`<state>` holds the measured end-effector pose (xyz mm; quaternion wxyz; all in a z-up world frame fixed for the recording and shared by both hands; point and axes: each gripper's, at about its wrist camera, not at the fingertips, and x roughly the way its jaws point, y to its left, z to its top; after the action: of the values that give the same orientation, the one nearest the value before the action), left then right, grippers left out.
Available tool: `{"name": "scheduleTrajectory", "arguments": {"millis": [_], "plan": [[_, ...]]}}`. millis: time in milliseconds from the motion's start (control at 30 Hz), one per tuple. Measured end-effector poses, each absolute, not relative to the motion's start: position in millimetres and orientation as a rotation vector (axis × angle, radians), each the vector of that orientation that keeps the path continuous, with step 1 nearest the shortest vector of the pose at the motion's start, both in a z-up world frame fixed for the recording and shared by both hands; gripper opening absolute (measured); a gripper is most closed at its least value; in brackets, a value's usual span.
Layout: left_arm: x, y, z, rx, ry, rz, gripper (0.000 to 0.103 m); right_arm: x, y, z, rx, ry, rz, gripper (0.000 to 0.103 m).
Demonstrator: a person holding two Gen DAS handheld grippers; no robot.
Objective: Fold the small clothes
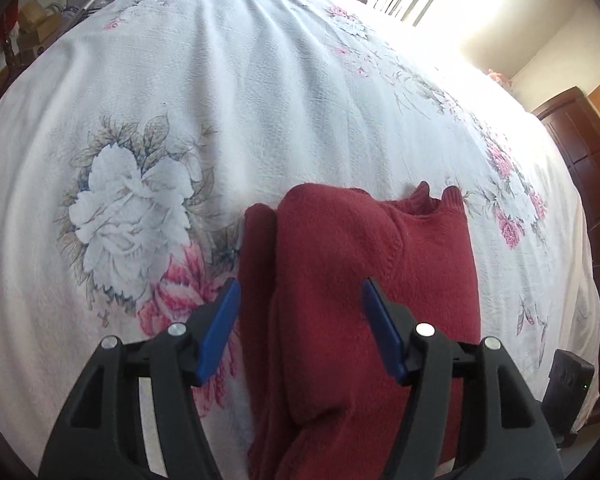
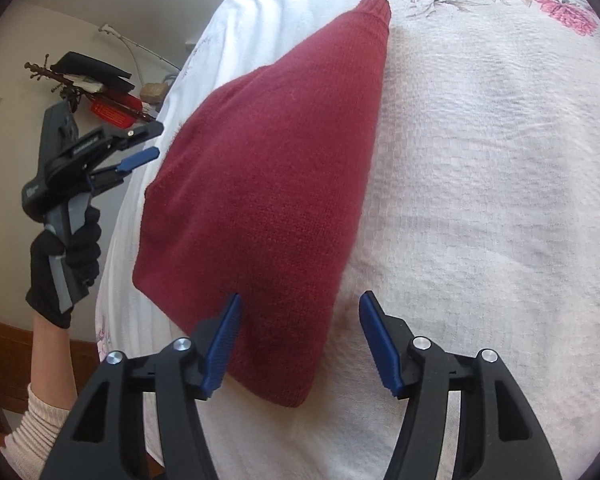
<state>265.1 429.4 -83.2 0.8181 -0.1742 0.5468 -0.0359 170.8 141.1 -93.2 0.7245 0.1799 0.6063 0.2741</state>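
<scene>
The left gripper (image 1: 300,324) hangs above the bed's near edge with its jaws released and nothing between them; seen from the right wrist, the same tool (image 2: 148,148) is raised clear of the mattress in a black-gloved hand (image 2: 66,264). Below it lies the dark red knit sweater (image 1: 360,264), flat on the floral bedspread (image 1: 220,100) close to that edge, its sides already turned in to make a narrow strip, with the ribbed collar (image 1: 436,200) pointing toward the far side of the bed. The right gripper (image 2: 300,332) hovers low over one end of the strip, jaws likewise spread and empty, one blue pad (image 2: 224,344) above the knit and the other above bare bedspread.

The lengthwise folding looks done; the step in hand seems to be the cross fold. That would call for both grippers to pinch the near end's two corners through all layers and carry them toward the collar.

Nothing on the bedspread blocks that path. A dark wooden dresser (image 1: 588,200) stands off the bed's right side, and cluttered shelves (image 2: 100,92) sit beyond the left edge, both well apart.
</scene>
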Motion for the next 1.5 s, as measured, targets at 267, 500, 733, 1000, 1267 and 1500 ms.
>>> {"name": "scheduleTrajectory", "arguments": {"millis": [267,500,733,1000,1267,1500], "plan": [[283.6,425.6,-105.3,-0.434,1.182,-0.098,0.012,171.2,138.3,-102.5,0.407,1.336,0.615,0.062],[252.7,450.4,-102.7,-0.526,1.088,-0.019,0.008,173.7,138.8,-104.5,0.420,1.341,0.621,0.062],[249.5,454.5,-124.4,-0.594,1.130,-0.055,0.030,175.8,138.5,-107.2,0.431,1.346,0.631,0.062],[204.6,464.8,-108.6,-0.644,1.182,-0.188,0.083,185.3,117.6,-86.0,0.489,1.253,0.653,0.077],[216.7,444.3,-146.1,-0.684,1.264,-0.305,0.083,208.8,120.5,-102.7,0.579,1.265,0.676,0.079],[238.3,429.9,-172.8,-0.682,1.281,-0.409,0.085,239.4,138.6,-122.5,0.608,1.303,0.732,0.083]]}}
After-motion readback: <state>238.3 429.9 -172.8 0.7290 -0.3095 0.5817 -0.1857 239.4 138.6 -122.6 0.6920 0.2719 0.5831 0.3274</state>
